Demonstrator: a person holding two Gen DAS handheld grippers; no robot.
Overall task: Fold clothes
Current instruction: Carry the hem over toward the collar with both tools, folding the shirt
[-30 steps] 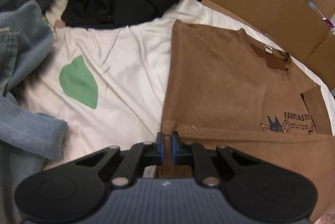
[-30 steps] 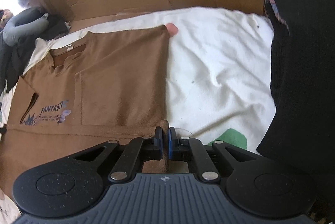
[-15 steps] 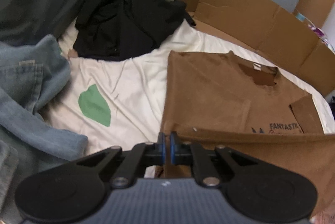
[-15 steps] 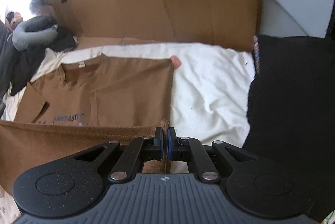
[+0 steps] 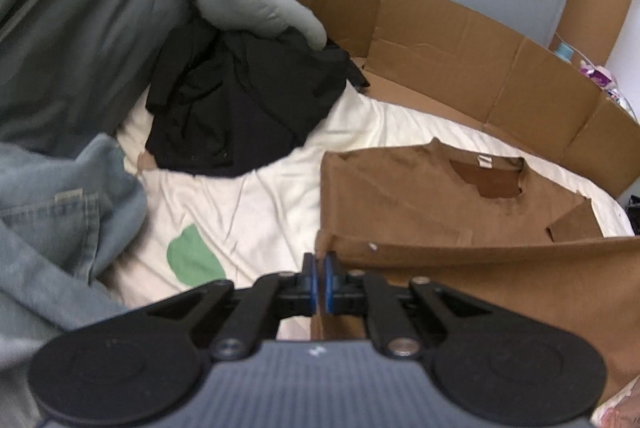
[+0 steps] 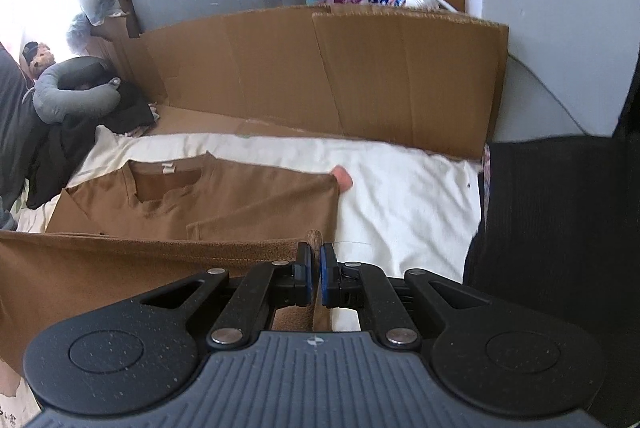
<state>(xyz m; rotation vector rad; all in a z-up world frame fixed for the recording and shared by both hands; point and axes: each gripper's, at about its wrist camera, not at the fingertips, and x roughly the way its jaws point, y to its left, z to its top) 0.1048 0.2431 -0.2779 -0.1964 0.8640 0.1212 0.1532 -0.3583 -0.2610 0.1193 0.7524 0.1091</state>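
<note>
A brown T-shirt (image 5: 420, 196) lies collar-away on a white sheet (image 5: 260, 196), its sleeves folded in. Its near hem is lifted off the sheet and stretched taut between my two grippers. My left gripper (image 5: 319, 268) is shut on the hem's left corner. In the right wrist view the same brown T-shirt (image 6: 240, 200) shows its collar and label at the far end, and my right gripper (image 6: 314, 260) is shut on the hem's right corner. The raised hem hides the shirt's printed front.
A black garment (image 5: 240, 108) and grey cushion (image 5: 248, 0) sit at the far left, blue denim (image 5: 60, 228) at the near left. Cardboard walls (image 6: 340, 76) line the far edge. A dark knit cloth (image 6: 552, 220) covers the right side. A green patch (image 5: 192, 256) marks the sheet.
Both grippers have risen with the hem pinched, lifting the shirt's lower part off the sheet. The raised hem now covers the printed logo, and more of the room behind has come into view.
</note>
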